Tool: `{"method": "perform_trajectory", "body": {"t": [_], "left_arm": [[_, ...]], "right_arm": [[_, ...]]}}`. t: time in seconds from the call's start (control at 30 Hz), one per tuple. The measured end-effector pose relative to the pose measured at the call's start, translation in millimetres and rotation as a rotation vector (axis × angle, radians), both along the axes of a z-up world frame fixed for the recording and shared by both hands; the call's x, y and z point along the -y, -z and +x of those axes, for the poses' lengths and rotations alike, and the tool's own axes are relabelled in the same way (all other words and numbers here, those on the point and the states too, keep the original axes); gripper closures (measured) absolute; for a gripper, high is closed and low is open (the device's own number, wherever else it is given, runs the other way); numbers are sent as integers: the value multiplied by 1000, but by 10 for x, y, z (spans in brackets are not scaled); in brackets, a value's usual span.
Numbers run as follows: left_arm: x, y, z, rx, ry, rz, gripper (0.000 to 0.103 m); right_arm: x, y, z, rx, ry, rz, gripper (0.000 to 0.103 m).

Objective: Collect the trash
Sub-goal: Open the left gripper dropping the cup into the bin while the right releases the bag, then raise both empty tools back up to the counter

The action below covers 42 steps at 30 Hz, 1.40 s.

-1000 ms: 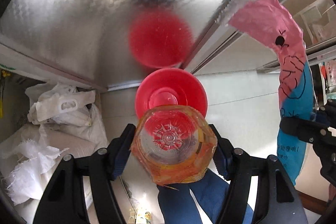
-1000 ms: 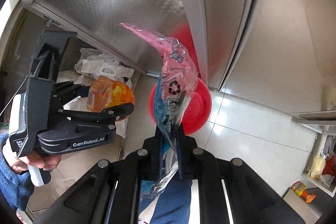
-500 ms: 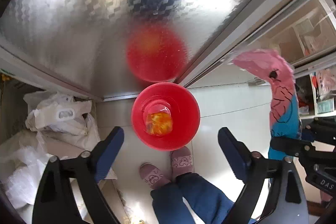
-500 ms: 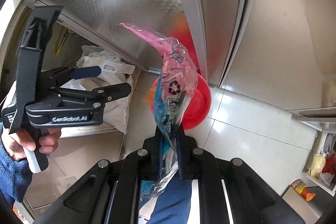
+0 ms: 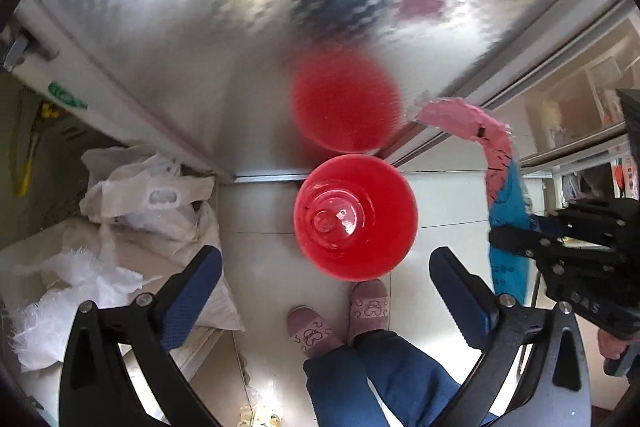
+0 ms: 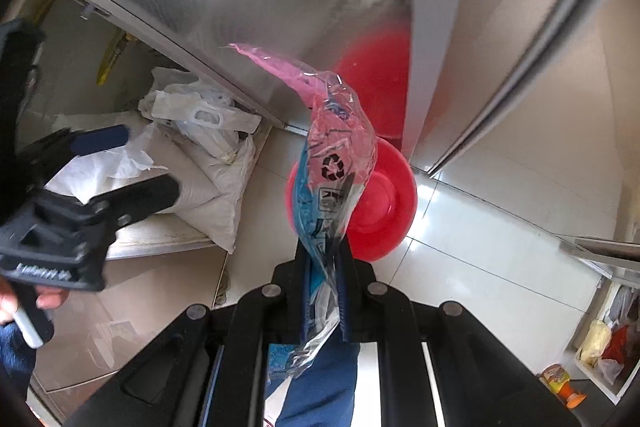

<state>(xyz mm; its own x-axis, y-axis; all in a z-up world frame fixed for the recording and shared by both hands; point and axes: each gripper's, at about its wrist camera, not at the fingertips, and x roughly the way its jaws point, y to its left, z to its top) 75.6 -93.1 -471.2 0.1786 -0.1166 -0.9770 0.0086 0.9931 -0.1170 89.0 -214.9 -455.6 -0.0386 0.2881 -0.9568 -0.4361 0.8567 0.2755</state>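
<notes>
A red bin [image 5: 384, 251] stands on the tiled floor straight below my left gripper [image 5: 326, 261]. A clear plastic jar [image 5: 332, 217] lies inside the bin. The left jaws are opening wide and nothing is between their blue pads [image 5: 200, 279]. My right gripper [image 6: 324, 255] is shut on a pink and blue plastic wrapper [image 6: 332, 163], which sticks up over the bin [image 6: 388, 203]. In the left wrist view the wrapper [image 5: 504, 187] and the right gripper [image 5: 560, 239] are right of the bin. The left gripper [image 6: 140, 163] shows at the left of the right wrist view.
A patterned steel cabinet door [image 5: 200, 27] behind the bin mirrors it. White sacks and plastic bags [image 5: 140, 211] lie on a low shelf to the left. The person's blue trouser legs and pink slippers [image 5: 368, 303] stand just in front of the bin. A small shelf [image 6: 600, 339] holds packets.
The left jaws have spread wide and let go of the orange-tinted jar, which has dropped into the red bin. The right gripper with the wrapper has sunk closer to the bin.
</notes>
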Motion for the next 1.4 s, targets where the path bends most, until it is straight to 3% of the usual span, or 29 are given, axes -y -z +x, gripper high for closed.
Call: {"method": "perform_trajectory", "body": {"t": [0.2, 0.33, 0.47, 0.57, 0.77, 0.83, 0.97, 1.2, 1.4], "left_arm": [[-103, 97, -77, -12, -19, 28, 0], [-189, 125, -108, -18, -54, 12, 0], [-267, 95, -124, -2, -78, -4, 0], [-288, 50, -137, 12, -79, -11, 0], [-243, -111, -174, 20, -73, 8, 0], [-229, -212, -186, 17, -66, 5, 0], [-229, -547, -226, 30, -65, -17, 0], [-251, -1512, -378, 110, -91, 2, 0], [-350, -2494, -504, 190, -140, 18, 0]], "right_arm": [[-142, 230, 48, -19, -29, -15, 88], [-185, 351, 71, -34, -38, -33, 57], [-180, 367, 73, -42, -48, -52, 38], [-173, 341, 62, -50, -53, -42, 30], [-137, 155, 27, -46, -51, -21, 24], [-118, 5, 16, -33, -45, -18, 20], [-108, -428, -5, 23, -43, 11, 2], [-111, -1434, -59, 73, -73, 9, 1], [-126, -2526, -5, 200, -68, 77, 1]]}}
